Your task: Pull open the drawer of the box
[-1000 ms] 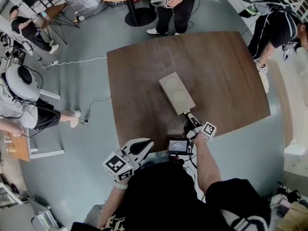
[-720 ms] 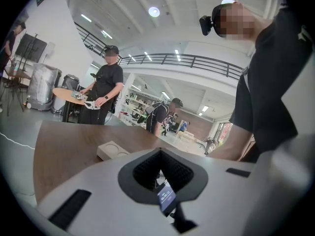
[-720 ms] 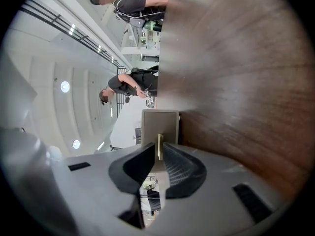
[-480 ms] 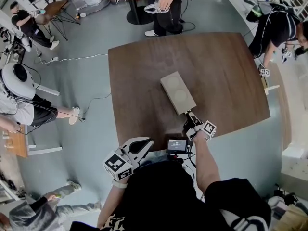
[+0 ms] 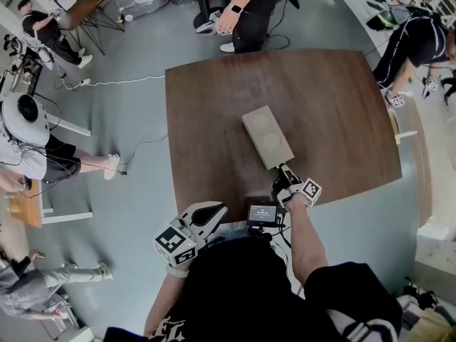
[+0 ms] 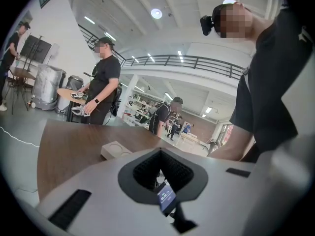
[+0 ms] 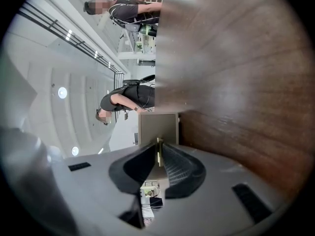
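Since a second ago a crouching person [image 5: 32,282] has come into sight on the floor at far left, and the bystander [image 5: 246,6] past the table's far edge has shuffled sideways. The box and both grippers sit where they did.

At the near left, the left gripper [image 5: 217,211] hangs off the table's [image 5: 214,120] front edge, close to the holder's body. Its jaws are together with nothing between them [image 6: 160,152]. Just right of it, a small lit screen [image 5: 263,214] sits at the table's near edge.

The box [image 5: 266,136] lies flat near the middle of the table, long and pale, with two round marks on its lid, angled so that one short end points toward the holder. From the left gripper view it shows as a low slab [image 6: 114,149] on the dark wood.

The right gripper [image 5: 286,173] is at that near end. Its jaws are clamped on a thin pale tab [image 7: 158,151] that stands out from the drawer front [image 7: 157,128], which looks flush with the box.
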